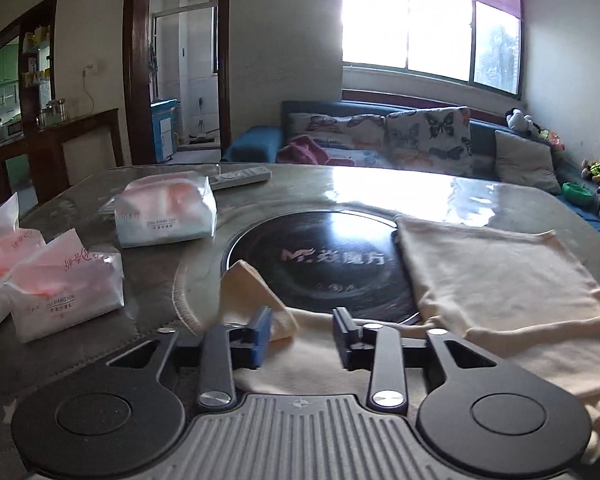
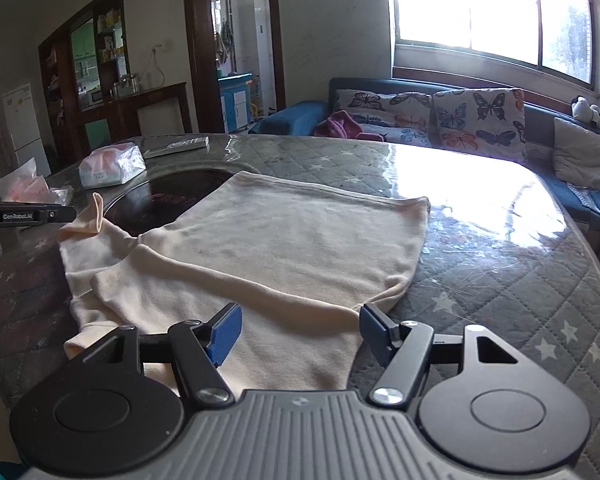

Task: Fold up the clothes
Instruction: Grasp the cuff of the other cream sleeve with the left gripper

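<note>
A cream garment (image 2: 284, 248) lies spread on the round table, partly folded, with one sleeve end sticking up at its left (image 2: 97, 210). It also shows in the left wrist view (image 1: 496, 276), with the raised sleeve end (image 1: 246, 292) by the left finger. My left gripper (image 1: 302, 332) is open just above the garment's near left edge, holding nothing. My right gripper (image 2: 300, 330) is open wide above the garment's near edge, holding nothing. The left gripper's side shows at the far left of the right wrist view (image 2: 28, 214).
The table (image 2: 500, 240) has a quilted grey cover under clear plastic and a black round hob (image 1: 320, 264) in its middle. Tissue packs (image 1: 168, 212) (image 1: 66, 292) and a remote (image 1: 240, 178) lie at the left. A sofa with butterfly cushions (image 2: 476, 120) stands behind.
</note>
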